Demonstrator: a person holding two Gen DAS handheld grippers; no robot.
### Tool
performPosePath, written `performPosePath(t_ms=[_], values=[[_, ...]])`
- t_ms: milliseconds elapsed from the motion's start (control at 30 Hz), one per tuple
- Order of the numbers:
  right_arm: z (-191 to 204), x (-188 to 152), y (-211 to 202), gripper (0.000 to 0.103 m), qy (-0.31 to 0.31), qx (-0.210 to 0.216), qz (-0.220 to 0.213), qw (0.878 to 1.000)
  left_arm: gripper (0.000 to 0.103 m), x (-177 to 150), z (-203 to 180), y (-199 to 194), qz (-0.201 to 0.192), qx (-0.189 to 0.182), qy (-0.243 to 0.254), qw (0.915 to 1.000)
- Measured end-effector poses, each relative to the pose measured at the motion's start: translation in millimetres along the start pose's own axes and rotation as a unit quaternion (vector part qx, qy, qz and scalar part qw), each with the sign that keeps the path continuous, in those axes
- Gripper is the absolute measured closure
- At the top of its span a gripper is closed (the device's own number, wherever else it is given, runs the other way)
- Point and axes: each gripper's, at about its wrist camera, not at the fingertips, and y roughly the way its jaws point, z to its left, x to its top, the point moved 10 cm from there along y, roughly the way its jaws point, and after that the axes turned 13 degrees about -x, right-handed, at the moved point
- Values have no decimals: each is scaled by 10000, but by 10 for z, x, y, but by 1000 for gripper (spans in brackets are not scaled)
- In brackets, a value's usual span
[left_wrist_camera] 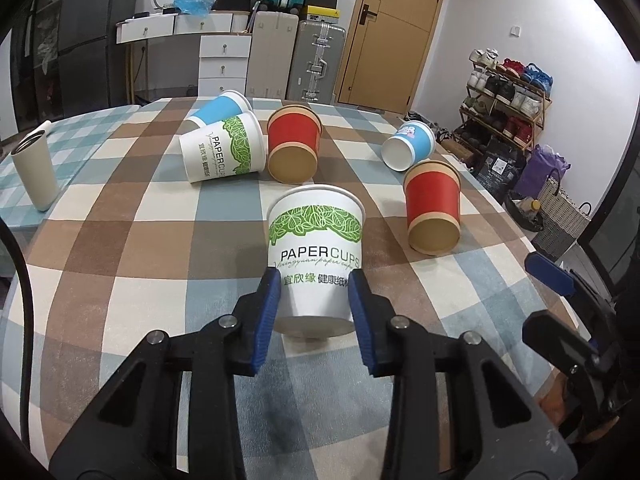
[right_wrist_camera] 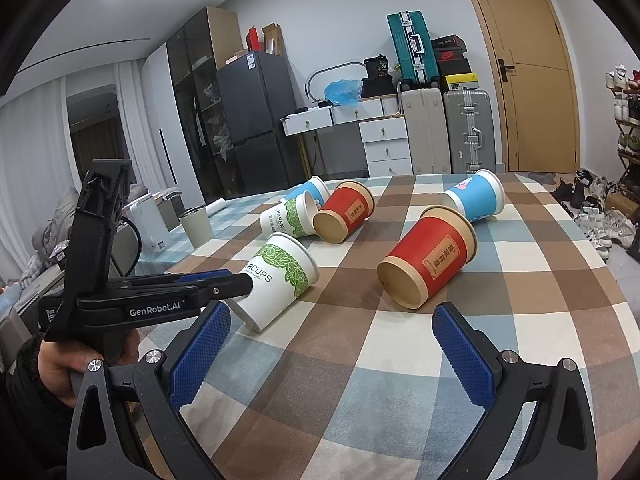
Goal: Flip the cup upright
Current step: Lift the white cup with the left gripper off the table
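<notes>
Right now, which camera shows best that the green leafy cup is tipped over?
The right wrist view: it sees the held white PAPERCUPS cup side-on, tilted, base lifted. The left wrist view sees it head-on between the left gripper fingers, hiding the tilt.

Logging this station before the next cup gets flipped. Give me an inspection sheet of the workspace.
Surface: table with brown, blue and cream checked cloth, flat.
Job's things: white paper cup with green leaf print, tilted, base gripped. Five more paper cups lying on their sides: second white leaf-print cup, two red cups with tan bands, two blue cups.
Clutter: beige metal tumbler, upright at the table's left edge.
Grippers: left tongs shut on the white cup's base; right tongs open, holding nothing.
Cables: black cable at the left edge.
Surroundings: suitcases, white drawers, wooden door, shoe rack.
</notes>
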Motion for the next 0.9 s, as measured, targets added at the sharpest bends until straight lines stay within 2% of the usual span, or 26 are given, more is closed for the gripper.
performPosePath(t_ms=[67,133,167,200,233,367,400,667,900], values=[[1,4,-1,0,4,-2,-3,10000,69,-5,-8,-6,-2,-9,46,10000],[1,4,-1,0,1,-5,-4,10000,56,-23,7,20,65,66,43,9999],[1,4,0,0,-2,-5,-1,10000,47,-33,26,44,128,145,33,9998],[3,1,5,0,-8,-1,2,10000,41,-44,48,79,205,217,34,9995],[3,4,-2,0,-6,4,3,10000,40,-52,62,119,245,240,60,9994],[-6,4,0,0,-2,17,1,10000,40,-74,116,273,365,247,77,9990],[-12,5,2,0,6,16,6,10000,50,-83,112,302,401,145,33,9991],[-7,1,-2,0,21,22,7,10000,50,-61,50,197,196,-4,-47,9998],[23,7,-20,0,-13,21,-15,10000,50,-108,12,-74,-3,-33,-92,10000]])
